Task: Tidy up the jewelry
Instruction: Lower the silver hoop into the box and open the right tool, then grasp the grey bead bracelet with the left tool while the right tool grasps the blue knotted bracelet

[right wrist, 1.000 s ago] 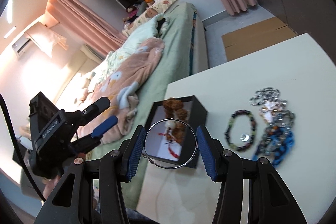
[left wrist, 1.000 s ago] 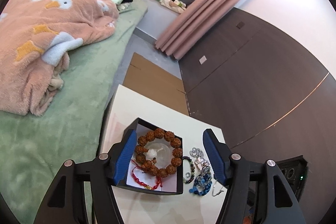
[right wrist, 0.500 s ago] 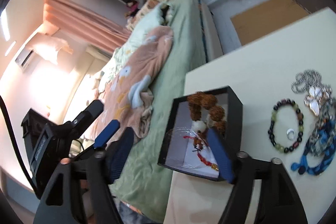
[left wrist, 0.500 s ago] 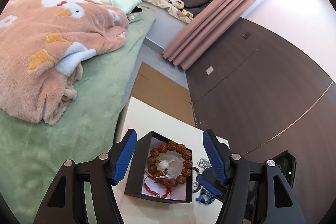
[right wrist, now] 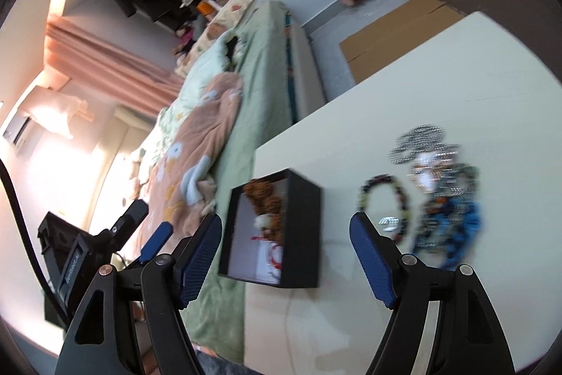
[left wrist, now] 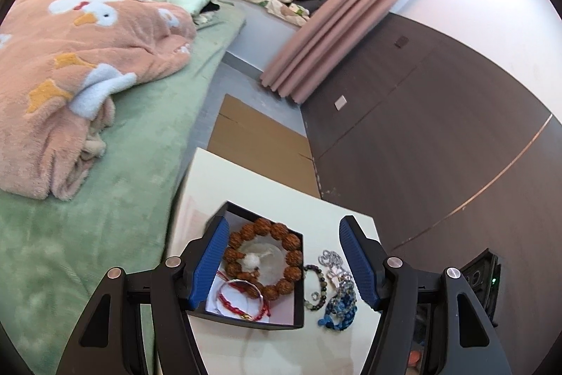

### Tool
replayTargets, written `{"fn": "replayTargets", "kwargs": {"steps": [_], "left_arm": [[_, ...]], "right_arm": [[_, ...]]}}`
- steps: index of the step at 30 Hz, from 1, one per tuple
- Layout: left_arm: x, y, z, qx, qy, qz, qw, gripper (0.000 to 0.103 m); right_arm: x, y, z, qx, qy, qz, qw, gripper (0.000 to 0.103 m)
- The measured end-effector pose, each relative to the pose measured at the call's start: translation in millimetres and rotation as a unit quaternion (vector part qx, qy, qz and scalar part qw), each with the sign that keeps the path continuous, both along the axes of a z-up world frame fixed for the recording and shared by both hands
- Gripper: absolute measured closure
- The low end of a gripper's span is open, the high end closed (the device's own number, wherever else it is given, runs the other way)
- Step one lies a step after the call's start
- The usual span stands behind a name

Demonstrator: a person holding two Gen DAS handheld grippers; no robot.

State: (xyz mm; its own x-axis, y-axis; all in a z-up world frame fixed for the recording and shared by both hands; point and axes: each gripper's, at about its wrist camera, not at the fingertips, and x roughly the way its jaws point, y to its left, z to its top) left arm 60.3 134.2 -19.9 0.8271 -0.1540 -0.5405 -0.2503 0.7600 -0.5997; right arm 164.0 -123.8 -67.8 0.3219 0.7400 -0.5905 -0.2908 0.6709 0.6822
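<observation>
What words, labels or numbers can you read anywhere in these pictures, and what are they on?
Small white lettering on the side of the left gripper, seen in the right wrist view: blurred, not readable.
Black jewelry box, table and loose bracelets: no text visible.

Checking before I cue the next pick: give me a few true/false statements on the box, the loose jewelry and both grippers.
1. The brown bead bracelet lies inside the black box. True.
2. The right gripper holds a silver bangle. False: nothing is between its open jaws.
3. The silver bangle is in the box beside the red cord bracelet. True.
4. The dark bead bracelet is inside the box. False: it lies on the table.
5. The left gripper is shut. False: open.
</observation>
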Motion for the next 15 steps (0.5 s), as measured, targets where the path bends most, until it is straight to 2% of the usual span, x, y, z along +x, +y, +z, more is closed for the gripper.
{"fn": "replayTargets", "kwargs": {"steps": [4,13,15], "left_arm": [[7,-17,-3,0.005,0.008,-0.023,0.9997,0.037],[22,-75,-3,0.051,0.008,-0.091,0.9945,0.037],[26,-88,-4,0.065,0.008,-0.105,0.9923,0.044]], "right_arm": [[0,-28,3,-0.016,0.007,-0.030,0.999,0.027],[3,-78,-3,-0.051,0.036,-0.077,0.995,0.027],[3,-86,-6,-0.060,0.045,-0.087,0.993,0.027]]}}
